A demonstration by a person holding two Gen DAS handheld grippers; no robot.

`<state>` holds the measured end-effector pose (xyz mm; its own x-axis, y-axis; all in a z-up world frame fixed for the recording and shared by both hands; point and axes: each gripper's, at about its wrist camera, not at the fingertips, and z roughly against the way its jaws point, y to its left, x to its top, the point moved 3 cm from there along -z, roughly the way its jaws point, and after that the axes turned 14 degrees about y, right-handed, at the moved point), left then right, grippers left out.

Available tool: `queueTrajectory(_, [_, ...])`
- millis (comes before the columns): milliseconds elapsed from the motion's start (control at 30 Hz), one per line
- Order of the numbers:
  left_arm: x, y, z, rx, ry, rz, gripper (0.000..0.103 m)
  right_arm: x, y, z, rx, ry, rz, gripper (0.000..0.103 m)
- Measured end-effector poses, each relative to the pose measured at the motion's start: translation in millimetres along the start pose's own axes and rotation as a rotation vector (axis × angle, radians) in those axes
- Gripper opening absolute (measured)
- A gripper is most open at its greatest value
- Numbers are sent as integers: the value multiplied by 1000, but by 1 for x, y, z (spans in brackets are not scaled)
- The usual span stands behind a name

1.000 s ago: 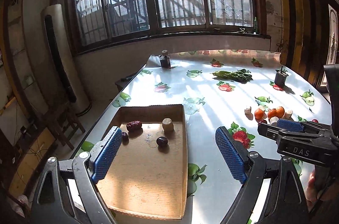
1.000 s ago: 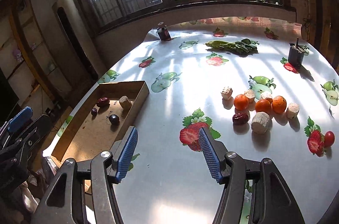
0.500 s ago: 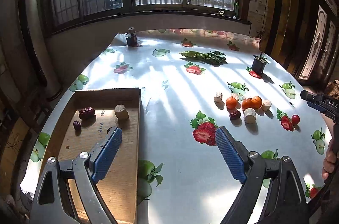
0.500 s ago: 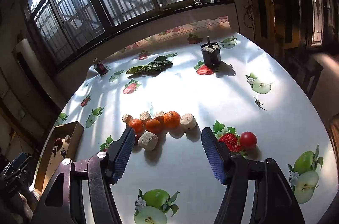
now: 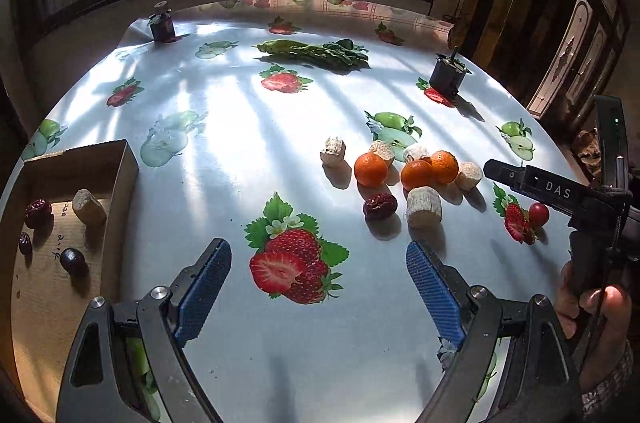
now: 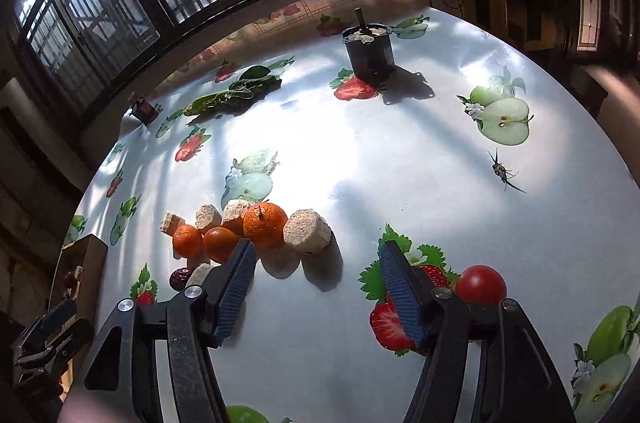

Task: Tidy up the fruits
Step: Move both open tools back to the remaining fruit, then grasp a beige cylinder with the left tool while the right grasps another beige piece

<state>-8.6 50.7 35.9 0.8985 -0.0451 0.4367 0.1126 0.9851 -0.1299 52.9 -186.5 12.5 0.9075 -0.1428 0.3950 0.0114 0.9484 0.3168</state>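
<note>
Three oranges (image 5: 370, 169) (image 6: 265, 225) lie in a cluster with several beige cut pieces (image 5: 424, 207) (image 6: 307, 231) and a dark red date (image 5: 379, 205) on the fruit-print tablecloth. A small red tomato (image 5: 539, 213) (image 6: 480, 283) lies right of them. A cardboard tray (image 5: 120, 167) at the left holds a date (image 5: 38, 211), a beige piece (image 5: 89, 207) and a dark plum (image 5: 72, 259). My left gripper (image 5: 318, 287) is open and empty above a printed strawberry. My right gripper (image 6: 316, 287) is open and empty, just before the oranges, the tomato beside its right finger.
A bunch of green leaves (image 5: 316, 50) (image 6: 232, 95) lies at the far side. A dark pot (image 5: 447, 75) (image 6: 370, 53) stands at the far right and a small dark jar (image 5: 162, 25) at the far left. The table edge curves close on the right.
Both grippers have swung right, from the tray toward the orange cluster. The right gripper has come closer to the oranges and tomato. Both stayed open.
</note>
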Motion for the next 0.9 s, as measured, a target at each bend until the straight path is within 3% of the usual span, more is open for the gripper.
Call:
queueTrajectory(33, [1, -7, -3, -7, -4, -25, 84, 3, 1, -5, -9, 3, 5, 67])
queueTrajectory(100, [4, -21, -12, -17, 1, -85, 65, 9, 2, -16, -28, 9, 13, 64])
queueTrajectory(167, [9, -36, -23, -38, 25, -131, 55, 12, 3, -24, -35, 18, 25, 60])
queueTrajectory(367, [27, -67, -49, -89, 27, -209, 54, 12, 4, -35, -33, 26, 49, 59])
queueTrajectory(567, [33, -82, -77, -118, 82, -238, 54, 12, 7, -37, -4, 27, 73, 56])
queueTrajectory(633, [32, -81, -85, -121, 98, -227, 35, 11, 7, -35, 9, 37, 82, 46])
queueTrajectory(667, [32, -81, -85, -117, 86, -230, 32, 9, 7, -35, 8, 41, 85, 43])
queueTrajectory(900, [32, -74, -84, -146, 56, -190, 32, 5, 12, -37, -40, 45, 120, 42])
